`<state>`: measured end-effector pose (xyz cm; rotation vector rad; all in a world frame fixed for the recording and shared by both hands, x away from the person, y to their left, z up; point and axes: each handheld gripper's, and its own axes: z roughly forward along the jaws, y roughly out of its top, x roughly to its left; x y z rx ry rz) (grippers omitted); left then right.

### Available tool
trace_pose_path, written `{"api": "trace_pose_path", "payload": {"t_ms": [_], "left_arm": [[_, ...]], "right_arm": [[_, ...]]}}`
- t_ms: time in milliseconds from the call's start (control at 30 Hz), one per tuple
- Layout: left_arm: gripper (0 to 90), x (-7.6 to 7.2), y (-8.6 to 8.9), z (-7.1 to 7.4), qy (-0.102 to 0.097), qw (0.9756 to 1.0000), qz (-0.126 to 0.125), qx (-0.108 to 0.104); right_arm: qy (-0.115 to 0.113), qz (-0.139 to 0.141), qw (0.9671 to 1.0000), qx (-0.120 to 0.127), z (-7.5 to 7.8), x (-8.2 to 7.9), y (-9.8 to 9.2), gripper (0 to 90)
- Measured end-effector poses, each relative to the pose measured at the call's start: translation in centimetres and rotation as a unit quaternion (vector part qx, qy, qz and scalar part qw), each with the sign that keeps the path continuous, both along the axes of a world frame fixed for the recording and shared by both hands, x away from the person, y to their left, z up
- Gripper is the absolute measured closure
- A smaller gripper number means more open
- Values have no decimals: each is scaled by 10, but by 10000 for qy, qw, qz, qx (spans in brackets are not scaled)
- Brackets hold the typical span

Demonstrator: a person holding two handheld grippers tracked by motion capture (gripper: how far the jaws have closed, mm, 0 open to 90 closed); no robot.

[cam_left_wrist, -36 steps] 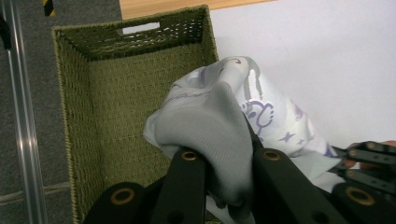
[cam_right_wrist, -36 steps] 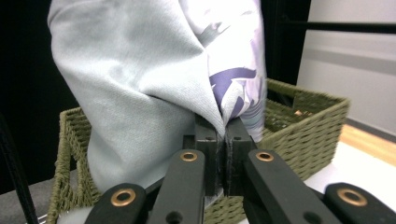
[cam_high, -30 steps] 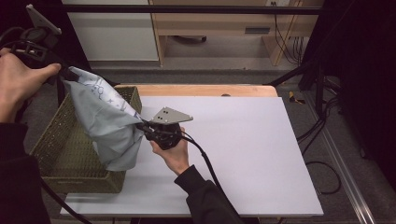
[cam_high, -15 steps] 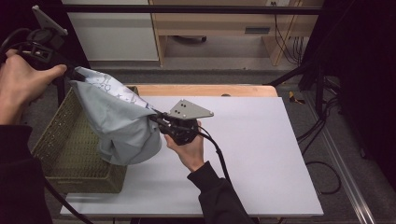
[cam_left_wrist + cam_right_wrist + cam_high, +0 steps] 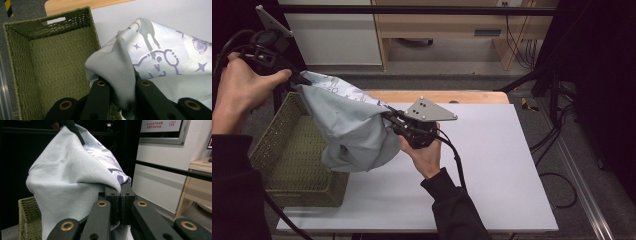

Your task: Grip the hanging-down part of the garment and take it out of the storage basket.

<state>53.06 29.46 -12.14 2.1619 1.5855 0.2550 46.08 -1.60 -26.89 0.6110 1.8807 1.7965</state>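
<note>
Pale grey printed cloth [image 5: 349,127] stretched between both clamped hand-held grippers | left [image 5: 298,77] high over woven green basket [image 5: 287,150] | right [image 5: 393,120] lower, above white surface [image 5: 492,165]

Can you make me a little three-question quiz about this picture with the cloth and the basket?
1. True or false: both tongs grip the cloth.
2. What colour is the basket? A) green B) red C) blue
3. Fill in: the cloth hangs partly over the ____.

Key: 1 true: the left tongs and right tongs are shut on it. 2 A. 3 basket.
</note>
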Motion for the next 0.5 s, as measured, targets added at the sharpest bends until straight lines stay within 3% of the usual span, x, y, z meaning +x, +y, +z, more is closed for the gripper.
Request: {"api": "trace_pose_path", "payload": {"t_ms": [300, 500], "left_arm": [[848, -1, -7, 3, -40, 9998, -143, -134], [849, -1, -13, 3, -45, 9999, -120, -13]], "right_arm": [[-278, -240, 9992, 123, 20, -4, -10, 880], [-260, -154, 9995, 48, 23, -5, -13, 879]]}}
